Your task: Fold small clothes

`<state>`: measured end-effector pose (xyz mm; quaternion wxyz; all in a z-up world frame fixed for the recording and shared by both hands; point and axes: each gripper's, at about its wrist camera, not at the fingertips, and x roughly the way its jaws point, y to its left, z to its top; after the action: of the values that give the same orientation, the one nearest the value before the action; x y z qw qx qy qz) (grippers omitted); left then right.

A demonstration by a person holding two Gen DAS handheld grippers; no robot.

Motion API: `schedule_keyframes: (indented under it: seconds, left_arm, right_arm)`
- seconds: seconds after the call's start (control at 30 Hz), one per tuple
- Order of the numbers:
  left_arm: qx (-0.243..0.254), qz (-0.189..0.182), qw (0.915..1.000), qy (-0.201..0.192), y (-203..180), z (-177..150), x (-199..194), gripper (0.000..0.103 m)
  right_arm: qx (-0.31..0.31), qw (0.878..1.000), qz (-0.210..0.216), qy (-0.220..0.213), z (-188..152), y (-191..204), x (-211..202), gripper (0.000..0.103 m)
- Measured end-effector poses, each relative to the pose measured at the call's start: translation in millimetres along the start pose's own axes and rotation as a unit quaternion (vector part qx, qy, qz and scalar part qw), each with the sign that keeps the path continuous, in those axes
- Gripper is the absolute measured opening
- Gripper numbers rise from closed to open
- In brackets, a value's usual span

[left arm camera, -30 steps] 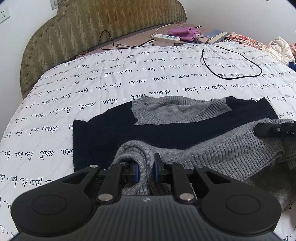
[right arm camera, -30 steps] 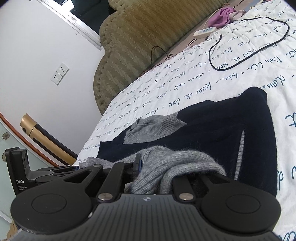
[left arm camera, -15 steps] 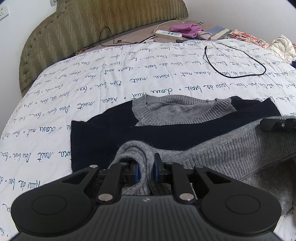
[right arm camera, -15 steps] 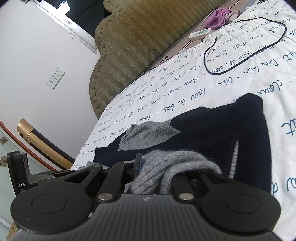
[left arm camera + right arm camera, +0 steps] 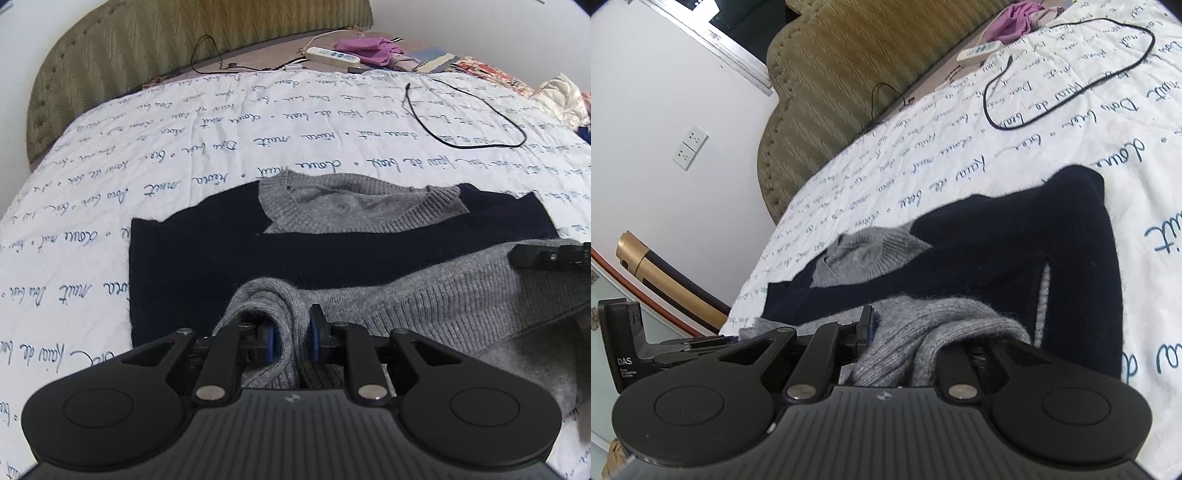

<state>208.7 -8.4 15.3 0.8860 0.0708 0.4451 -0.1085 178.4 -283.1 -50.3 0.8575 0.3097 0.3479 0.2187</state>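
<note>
We look across a bed [image 5: 184, 155] covered by a white quilt printed with rows of dark blue cursive script; we can make out words like "nuit" and "bon", the rest is too warped to read. A padded olive headboard [image 5: 129, 55] closes the far edge. The quilt lies open to the left of the clothing and beyond it.

A navy and grey knitted sweater [image 5: 332, 251] lies in the middle of the quilt, grey neckline toward the headboard, its grey ribbed hem lifted over the navy part.

Our left gripper [image 5: 291, 332] has a bunched fold of that grey hem between its blue pads, the jaws having just eased apart slightly, fabric between them. Our right gripper [image 5: 905, 332] grips the hem's other end the same way, one finger buried under knit; its jaws also just eased.

A black cable [image 5: 465, 114] loops on the quilt beyond the sweater. A white power strip [image 5: 332, 55] rests near the headboard. The left tool's body reads "DAS" in the right wrist view.
</note>
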Motion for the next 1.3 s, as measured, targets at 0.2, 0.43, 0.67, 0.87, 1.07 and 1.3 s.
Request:
schedule_keyframes:
  seconds: [0.2, 0.43, 0.67, 0.87, 1.07, 1.3]
  left_arm:
    - [-0.009, -0.025, 0.9996, 0.003, 8, -11, -6, 0.021]
    - [-0.019, -0.056, 0.9982, 0.003, 17, -22, -15, 0.028]
    - [-0.011, -0.074, 0.9972, -0.005, 23, -40, -28, 0.05]
    - [-0.002, -0.08, 0.9967, 0.01, 24, -46, -32, 0.017]
    - [-0.006, -0.088, 0.9961, -0.005, 23, -39, -45, 0.013]
    - [-0.022, -0.067, 0.9974, -0.015, 25, -20, -47, 0.011]
  right_arm:
    - [-0.007, 1.0, 0.0, 0.013, -6, -2, -7, 0.043]
    - [-0.012, 1.0, 0.0, 0.024, -12, -3, -15, 0.051]
    - [-0.047, 0.998, 0.008, 0.049, -24, 8, -22, 0.058]
    - [-0.07, 0.996, -0.003, 0.053, -28, 16, -21, 0.02]
    - [-0.053, 0.998, 0.025, 0.028, -21, 16, -28, 0.018]
    - [-0.036, 0.999, 0.037, -0.005, -5, 15, -35, 0.018]
